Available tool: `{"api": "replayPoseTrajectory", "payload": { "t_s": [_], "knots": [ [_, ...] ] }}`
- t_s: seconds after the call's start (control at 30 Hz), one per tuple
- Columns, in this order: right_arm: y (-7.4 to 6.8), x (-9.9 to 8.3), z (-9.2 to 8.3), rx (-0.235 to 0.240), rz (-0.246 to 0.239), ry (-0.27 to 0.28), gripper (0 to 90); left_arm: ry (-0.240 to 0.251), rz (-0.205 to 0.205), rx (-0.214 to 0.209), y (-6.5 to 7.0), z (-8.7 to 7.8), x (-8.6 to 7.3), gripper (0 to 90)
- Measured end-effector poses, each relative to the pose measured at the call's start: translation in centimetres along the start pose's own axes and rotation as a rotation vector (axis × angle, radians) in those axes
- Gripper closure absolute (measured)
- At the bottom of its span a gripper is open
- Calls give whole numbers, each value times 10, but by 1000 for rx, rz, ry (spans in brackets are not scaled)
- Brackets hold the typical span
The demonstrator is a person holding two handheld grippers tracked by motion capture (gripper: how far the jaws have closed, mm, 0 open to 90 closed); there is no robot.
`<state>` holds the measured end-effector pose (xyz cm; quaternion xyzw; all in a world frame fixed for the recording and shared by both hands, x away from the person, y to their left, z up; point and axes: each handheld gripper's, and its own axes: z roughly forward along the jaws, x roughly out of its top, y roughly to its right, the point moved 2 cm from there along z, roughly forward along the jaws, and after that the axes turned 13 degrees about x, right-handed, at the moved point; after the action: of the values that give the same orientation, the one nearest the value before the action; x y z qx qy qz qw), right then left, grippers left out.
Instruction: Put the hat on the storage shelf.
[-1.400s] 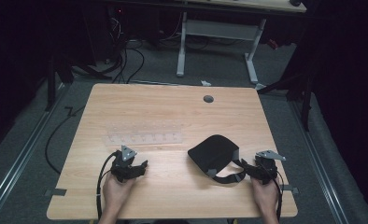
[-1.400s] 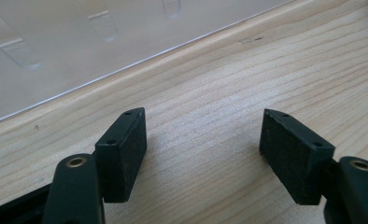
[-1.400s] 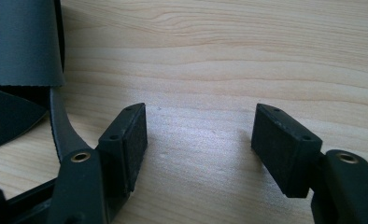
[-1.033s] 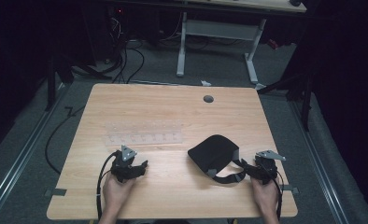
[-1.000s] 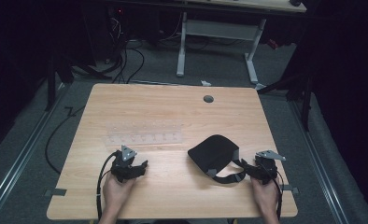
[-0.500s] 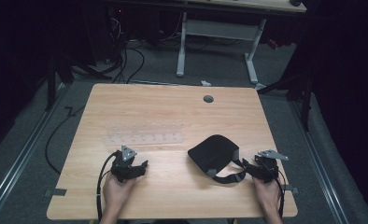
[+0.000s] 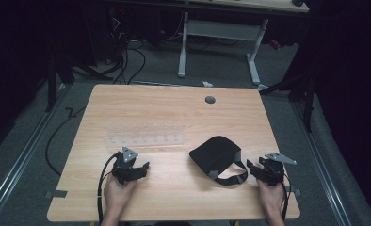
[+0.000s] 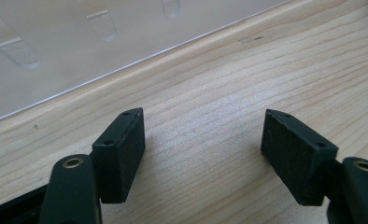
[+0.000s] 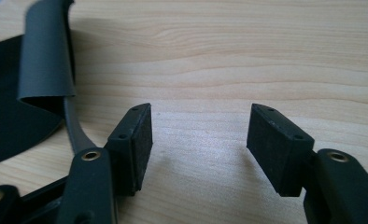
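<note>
Grippers are held low over the table point(image 7: 174, 108): left gripper point(image 8: 203, 154) spread, empty; right gripper point(image 9: 198, 144) spread beside a black eye mask point(image 7: 216, 155), its jaws having just narrowed slightly.

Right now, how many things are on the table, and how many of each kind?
Black eye mask with strap: 1
Clear plastic tray: 1
Black grippers, left gripper and right gripper, both open with nothing between their jaws: 2
Total: 4
</note>
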<state>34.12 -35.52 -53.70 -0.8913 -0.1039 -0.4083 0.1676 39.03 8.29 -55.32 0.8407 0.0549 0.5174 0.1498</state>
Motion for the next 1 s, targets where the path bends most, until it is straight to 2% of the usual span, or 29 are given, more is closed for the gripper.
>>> {"api": "replayPoseTrajectory", "payload": {
  "t_s": [0.27,0.4,0.6,0.73,1.0],
  "knots": [
    [-6,-1,-13,39,6,45,433,0,-1,1,0,0,0,305],
    [-14,0,-21,90,-3,69,443,0,-1,1,0,0,0,305],
    [-27,6,-27,139,-25,100,424,0,0,1,0,0,0,305],
    [-32,13,-25,157,-44,97,403,0,-1,1,0,0,0,305],
    [-39,23,-15,194,-45,83,377,0,-1,0,0,0,0,304]
  ]
}}
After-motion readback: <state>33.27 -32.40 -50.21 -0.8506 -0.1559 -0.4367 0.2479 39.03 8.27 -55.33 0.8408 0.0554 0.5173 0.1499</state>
